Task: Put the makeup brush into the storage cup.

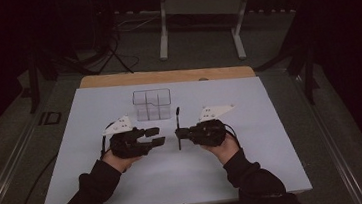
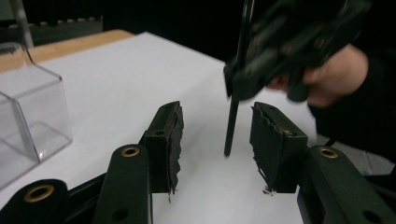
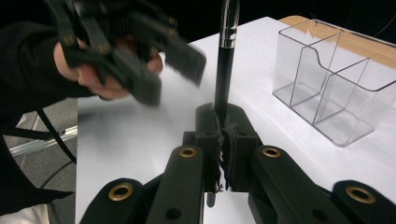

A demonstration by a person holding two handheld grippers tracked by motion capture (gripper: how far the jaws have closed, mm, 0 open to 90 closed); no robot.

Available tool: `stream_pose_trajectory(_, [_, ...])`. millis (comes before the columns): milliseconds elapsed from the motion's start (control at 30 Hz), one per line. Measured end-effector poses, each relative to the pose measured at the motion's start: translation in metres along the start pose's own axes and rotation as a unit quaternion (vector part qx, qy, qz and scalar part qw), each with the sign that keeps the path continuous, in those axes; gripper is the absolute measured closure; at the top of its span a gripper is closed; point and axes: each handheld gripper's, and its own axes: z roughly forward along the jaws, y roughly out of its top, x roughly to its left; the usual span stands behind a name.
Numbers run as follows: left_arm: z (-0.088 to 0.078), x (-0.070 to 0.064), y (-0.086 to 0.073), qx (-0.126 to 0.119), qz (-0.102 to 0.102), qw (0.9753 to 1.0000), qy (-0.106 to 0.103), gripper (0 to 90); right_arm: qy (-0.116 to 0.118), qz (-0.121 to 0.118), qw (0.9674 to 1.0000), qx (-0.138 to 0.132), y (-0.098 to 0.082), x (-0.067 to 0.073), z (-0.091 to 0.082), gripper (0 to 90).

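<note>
At the left of the high view, the left gripper (image 1: 156, 136) is held over the white table (image 1: 89, 156) with its jaws apart and nothing between them; in its own view the two black pads (image 2: 170, 135) stand clear of the pen (image 2: 232, 121) ahead. Behind and between the two hands sits a clear plastic organizer (image 1: 152, 104), divided into compartments. Just right of the left gripper, the black pen (image 1: 178, 128) stands upright, clamped near its lower end by the right gripper (image 1: 179, 133), whose jaws press together on it (image 3: 222, 122). The organizer (image 3: 336, 81) lies close by.
</note>
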Motion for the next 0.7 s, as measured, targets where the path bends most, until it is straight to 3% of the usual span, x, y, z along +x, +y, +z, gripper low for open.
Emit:
stream_pose_trajectory(233, [-0.004,-0.002,0.02,-0.032,0.004,0.9994,-0.012,52.2,0.001,-0.002,1.0,0.004,-0.002,0.001,0.002,86.0])
stream_pose_trajectory(433, [0.006,-0.005,0.035,-0.032,0.008,0.9991,-0.025,53.8,0.003,-0.006,1.0,0.0,-0.002,0.003,0.003,86.1])
stream_pose_trajectory(700, [0.022,-0.009,0.039,-0.026,0.014,0.9988,-0.038,59.8,0.008,-0.01,0.9999,0.001,-0.001,0.005,0.005,86.0])
